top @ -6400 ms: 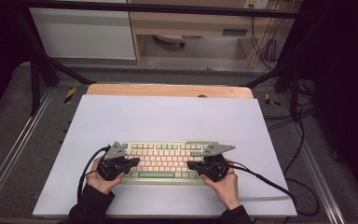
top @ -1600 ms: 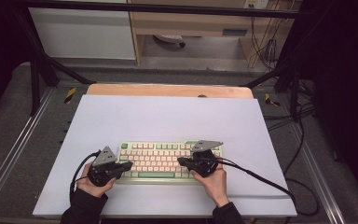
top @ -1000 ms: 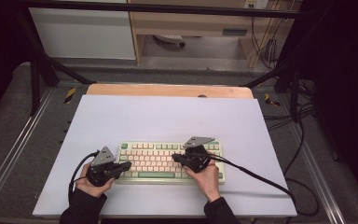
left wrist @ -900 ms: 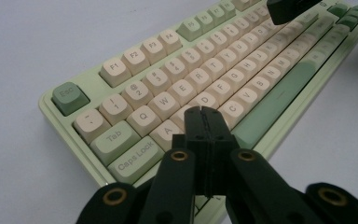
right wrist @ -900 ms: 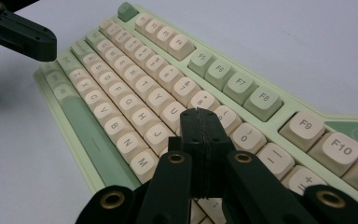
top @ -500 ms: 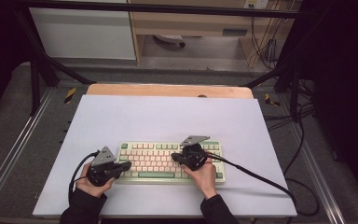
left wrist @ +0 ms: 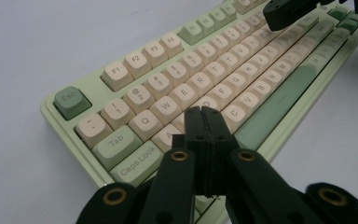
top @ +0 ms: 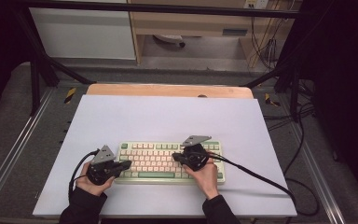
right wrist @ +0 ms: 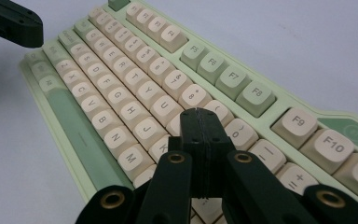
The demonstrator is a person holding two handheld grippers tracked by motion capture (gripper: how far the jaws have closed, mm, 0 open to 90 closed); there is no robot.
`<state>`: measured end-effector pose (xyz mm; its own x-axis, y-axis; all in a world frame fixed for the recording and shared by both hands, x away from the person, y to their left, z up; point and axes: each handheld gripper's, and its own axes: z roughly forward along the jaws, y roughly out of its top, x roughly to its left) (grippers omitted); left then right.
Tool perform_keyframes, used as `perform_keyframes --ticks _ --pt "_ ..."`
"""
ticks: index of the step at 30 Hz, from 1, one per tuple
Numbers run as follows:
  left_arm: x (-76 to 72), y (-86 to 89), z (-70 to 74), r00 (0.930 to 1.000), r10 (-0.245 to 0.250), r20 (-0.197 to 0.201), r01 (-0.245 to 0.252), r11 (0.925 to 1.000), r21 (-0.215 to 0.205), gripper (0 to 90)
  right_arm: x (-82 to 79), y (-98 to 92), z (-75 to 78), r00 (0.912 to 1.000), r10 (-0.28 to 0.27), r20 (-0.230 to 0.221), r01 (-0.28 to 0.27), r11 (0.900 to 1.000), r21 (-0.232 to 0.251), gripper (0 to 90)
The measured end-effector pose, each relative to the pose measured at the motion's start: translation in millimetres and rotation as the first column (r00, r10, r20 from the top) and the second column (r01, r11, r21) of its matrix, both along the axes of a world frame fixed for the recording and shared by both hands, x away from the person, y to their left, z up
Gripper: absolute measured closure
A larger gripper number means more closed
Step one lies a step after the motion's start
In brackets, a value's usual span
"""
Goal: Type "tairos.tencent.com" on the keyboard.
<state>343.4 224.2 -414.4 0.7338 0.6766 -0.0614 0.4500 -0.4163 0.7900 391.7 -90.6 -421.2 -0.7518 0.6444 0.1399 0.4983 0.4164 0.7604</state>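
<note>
Keyboard (top: 168,161): pale green case, cream keycaps, green space bar and Esc; lies flat at near centre of white table (top: 168,116). Left gripper (left wrist: 202,112): clenched, empty, over A key at left end. Right gripper (right wrist: 199,114): clenched, empty, over right-hand keys near 9 and 0. Cable (top: 256,175) trailing right across table.

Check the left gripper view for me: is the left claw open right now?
No. The left claw has its two black jaws pressed together, with nothing between them, over the keyboard near the A key.
</note>
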Motion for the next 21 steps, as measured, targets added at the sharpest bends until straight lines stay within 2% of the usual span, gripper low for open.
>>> perform_keyframes --ticks 2,5,8,15,21 --pt "-1.0 -0.4 1.1 1.0 -0.006 0.003 0.006 0.9994 0.034 89.9 -1.8 -0.7 2.5 1.0 0.001 0.002 -0.001 1.0 0.004 90.0" --pt "-2.5 2.5 3.9 0.9999 -0.016 0.005 0.015 0.9984 0.055 89.8 -4.0 -1.1 4.6 1.0 0.007 0.006 -0.007 1.0 0.016 90.0" --pt "-4.1 6.6 4.1 0.9999 -0.016 0.003 0.015 0.9985 0.052 89.9 -6.0 -1.7 6.2 0.9998 0.017 0.006 -0.017 1.0 0.017 90.0" --pt "-8.5 10.0 -0.7 0.9999 -0.016 0.008 0.015 0.9998 0.012 89.9 -13.5 -1.2 10.0 0.9994 0.034 0.008 -0.035 0.998 0.043 90.0" --pt "-7.7 11.8 -3.6 1.0 -0.01 0.0 0.01 0.9999 0.008 89.8 -19.5 1.1 9.8 0.9989 0.047 0.005 -0.047 0.997 0.053 90.0"
